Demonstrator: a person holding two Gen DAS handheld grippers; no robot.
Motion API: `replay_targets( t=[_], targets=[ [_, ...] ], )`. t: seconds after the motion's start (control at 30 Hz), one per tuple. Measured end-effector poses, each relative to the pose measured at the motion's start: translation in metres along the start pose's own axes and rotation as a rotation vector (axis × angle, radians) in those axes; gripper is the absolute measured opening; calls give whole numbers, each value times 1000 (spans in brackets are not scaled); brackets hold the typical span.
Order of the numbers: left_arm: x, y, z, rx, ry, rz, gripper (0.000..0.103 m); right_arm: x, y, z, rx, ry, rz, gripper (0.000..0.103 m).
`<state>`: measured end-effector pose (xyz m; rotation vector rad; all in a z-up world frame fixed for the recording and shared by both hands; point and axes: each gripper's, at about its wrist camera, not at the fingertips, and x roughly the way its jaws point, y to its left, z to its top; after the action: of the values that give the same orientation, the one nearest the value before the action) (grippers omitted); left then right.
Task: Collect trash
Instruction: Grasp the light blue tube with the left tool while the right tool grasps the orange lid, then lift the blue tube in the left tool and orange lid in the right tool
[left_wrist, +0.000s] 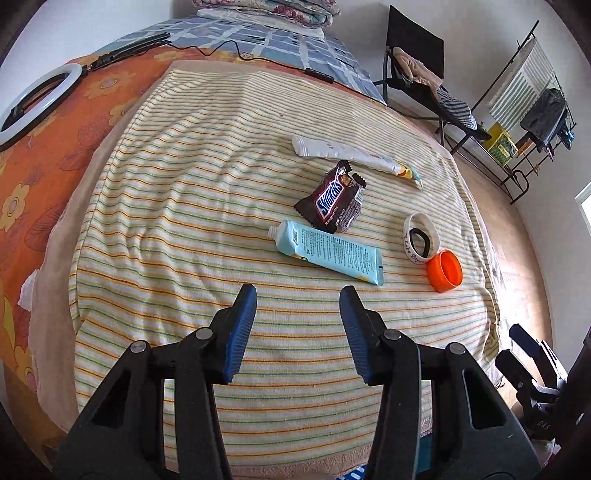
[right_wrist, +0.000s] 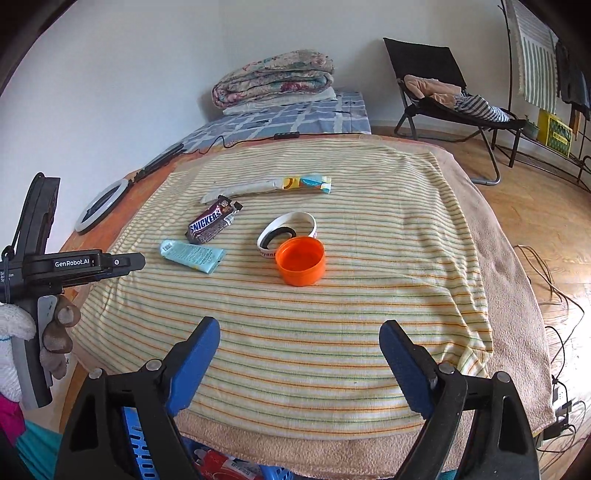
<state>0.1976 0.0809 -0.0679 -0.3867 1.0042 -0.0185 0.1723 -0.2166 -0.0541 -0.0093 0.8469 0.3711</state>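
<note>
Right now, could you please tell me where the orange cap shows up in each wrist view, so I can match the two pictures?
Left wrist view: the orange cap lies right of centre, on its side on the striped towel.
Right wrist view: the orange cap sits near the centre, open side up.
Shared landmark: the white wristband touches the cap's far side in both views.

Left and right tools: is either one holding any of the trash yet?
No. The left tool and right tool are both open and empty above the striped towel; nothing sits between the fingers of either.
</note>
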Motion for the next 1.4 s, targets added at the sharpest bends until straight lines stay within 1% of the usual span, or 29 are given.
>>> replay_targets(
  t=[0.07, 0.1, 0.13, 0.2, 0.23, 0.27, 0.33, 0.47, 0.57, 0.63, 0.7, 0.73, 0.77, 0.8, 0.9, 0.93, 1.0, 1.13, 1.4],
  targets=[
    [7, 3, 6, -20, -6, -7, 47, 10, -2, 8, 11, 6, 10, 88],
    [11, 4, 9, -24, -8, -6, 44, 16, -3, 12, 17, 10, 13, 87],
    [14, 4, 11, -26, -7, -7, 43, 21, -4, 15, 21, 14, 16, 86],
    [21, 4, 15, -23, -5, 9, 42, 34, -5, 21, 28, 28, 17, 85],
    [24, 4, 16, -22, -6, 13, 40, 40, -5, 23, 30, 35, 15, 83],
    [27, 5, 19, -23, -5, 13, 35, 46, -4, 25, 29, 43, 18, 79],
    [31, 6, 22, -26, -8, 13, 34, 56, -3, 29, 23, 58, 19, 75],
    [37, 6, 26, -15, -14, 20, 34, 73, -1, 34, 15, 74, 5, 74],
    [44, 5, 29, -2, -7, 25, 26, 81, 1, 37, 9, 85, -5, 70],
    [47, 5, 30, -1, -10, 27, 26, 85, 1, 39, 6, 86, -16, 69],
    [49, 6, 32, -9, -15, 20, 26, 89, 1, 41, 5, 91, -19, 64],
    [50, 6, 33, -9, -17, 18, 26, 91, 0, 41, 8, 96, -18, 59],
    [50, 6, 33, -5, -18, 18, 25, 94, -1, 41, 12, 104, -16, 57],
    [51, 5, 34, -1, -19, 19, 24, 96, -2, 41, 16, 109, -15, 57],
    [49, 4, 31, 8, -28, 15, 23, 98, -3, 41, 17, 109, -14, 54],
    [49, 3, 30, 15, -34, 17, 22, 99, -3, 41, 14, 108, -13, 50],
    [47, 3, 28, 29, -48, 20, 21, 98, -3, 41, 18, 103, -11, 50],
    [41, 5, 27, 16, -66, 18, 19, 94, -6, 41, 33, 92, 5, 50],
    [15, 5, 26, 42, -89, -2, 18, 75, -5, 39, 33, 59, 30, 50]
  ],
)
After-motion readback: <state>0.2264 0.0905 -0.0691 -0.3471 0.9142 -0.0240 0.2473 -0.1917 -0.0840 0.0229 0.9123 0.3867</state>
